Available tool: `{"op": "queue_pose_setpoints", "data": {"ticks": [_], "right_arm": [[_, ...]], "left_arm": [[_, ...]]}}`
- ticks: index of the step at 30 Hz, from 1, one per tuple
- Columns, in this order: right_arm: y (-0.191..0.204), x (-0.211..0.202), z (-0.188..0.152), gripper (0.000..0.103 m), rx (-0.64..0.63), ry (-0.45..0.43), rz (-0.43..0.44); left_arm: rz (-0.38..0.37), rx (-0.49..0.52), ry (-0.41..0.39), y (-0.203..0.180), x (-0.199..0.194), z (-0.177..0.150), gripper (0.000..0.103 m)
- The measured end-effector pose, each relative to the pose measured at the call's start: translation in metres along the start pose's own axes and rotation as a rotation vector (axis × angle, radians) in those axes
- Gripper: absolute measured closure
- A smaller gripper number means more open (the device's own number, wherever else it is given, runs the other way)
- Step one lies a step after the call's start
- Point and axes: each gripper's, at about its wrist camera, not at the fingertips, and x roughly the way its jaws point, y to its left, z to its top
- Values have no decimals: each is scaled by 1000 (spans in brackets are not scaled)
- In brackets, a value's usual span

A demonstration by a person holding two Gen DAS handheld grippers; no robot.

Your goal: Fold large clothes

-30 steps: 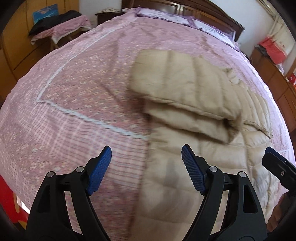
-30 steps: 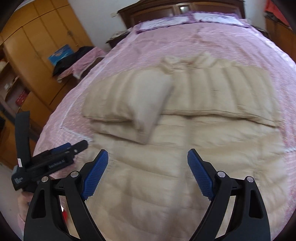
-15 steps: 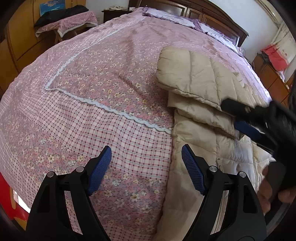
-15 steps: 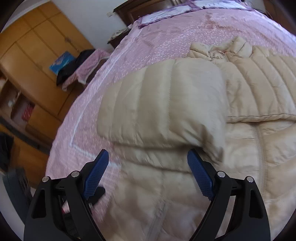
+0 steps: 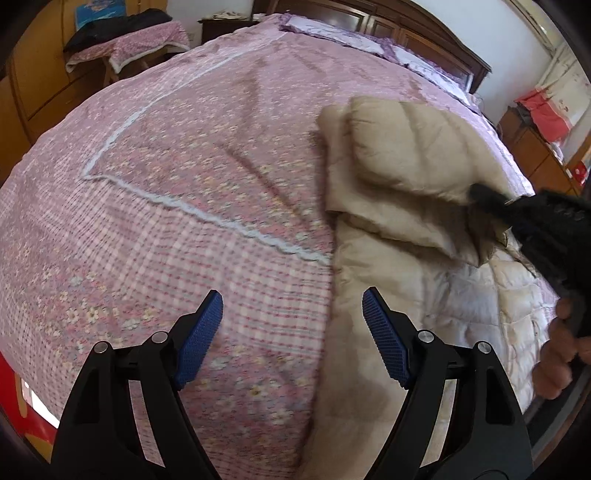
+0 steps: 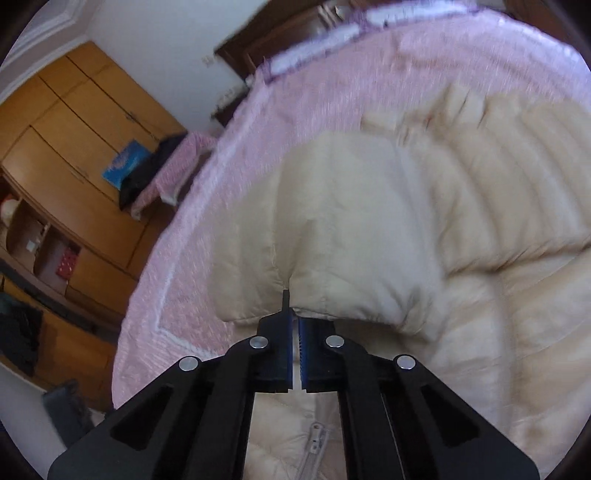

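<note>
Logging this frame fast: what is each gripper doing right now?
Left gripper: open, holding nothing, above the bedspread.
Right gripper: closed on the folded sleeve edge of the beige down jacket.

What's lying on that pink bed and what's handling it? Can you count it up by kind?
Beige puffer jacket: 1
Pink bedspread: 1
Pillows at the headboard: 2
Left tool, open over the bed: 1
Right tool, shut on the jacket's folded sleeve: 1
Total: 6
</note>
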Motion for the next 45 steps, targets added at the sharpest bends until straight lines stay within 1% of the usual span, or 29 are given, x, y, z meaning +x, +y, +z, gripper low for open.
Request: {"op": "queue_pose_setpoints", "data": {"ticks": [3, 7, 9, 12, 15, 18, 19, 22, 24, 25, 27, 30, 32, 34, 36, 38, 40, 45], "right_arm": [[-5, -32, 14, 100, -25, -69, -2], [-23, -55, 28, 100, -44, -105, -42], [-44, -59, 31, 100, -28, -109, -84], [-76, -54, 29, 100, 21, -73, -137], [-112, -40, 18, 100, 64, 0, -203], [-129, -31, 8, 98, 67, 66, -220], [-130, -30, 5, 96, 57, 74, -218], [-123, -32, 1, 86, 13, 77, -208], [-116, -35, -1, 72, -11, 77, -199], [-114, -38, -2, 68, -18, 77, -195], [-107, -44, -4, 52, -30, 78, -182], [-97, -55, -8, 38, -78, 85, -196], [-91, -61, -10, 36, -118, 101, -214], [-88, -70, -12, 36, -124, 115, -222], [-81, -75, -13, 36, -138, 104, -216], [-68, -75, -12, 35, -171, 87, -204], [-55, -67, -9, 34, -208, 69, -205], [-23, -24, -1, 31, -279, 37, -223]], "left_arm": [[-33, 28, -2, -16, 0, 4, 25], [-73, 62, -4, -39, 2, 7, 25], [-90, 75, -1, -49, 3, 7, 25], [-100, 91, 12, -61, 7, 6, 25], [-109, 100, 28, -69, 11, 4, 25], [-102, 109, 36, -73, 14, 3, 25], [-102, 109, 37, -74, 15, 3, 25], [-97, 108, 39, -76, 15, 3, 25], [-95, 107, 37, -75, 16, 3, 25], [-95, 106, 36, -75, 16, 3, 25], [-94, 105, 35, -74, 16, 4, 25], [-92, 106, 31, -72, 15, 5, 25], [-93, 107, 27, -71, 14, 5, 25], [-85, 111, 24, -70, 13, 5, 25], [-66, 113, 18, -69, 12, 7, 25], [-62, 103, 14, -66, 11, 8, 25], [-63, 87, 9, -62, 8, 11, 25], [-36, 80, -2, -54, 3, 10, 25]]}}
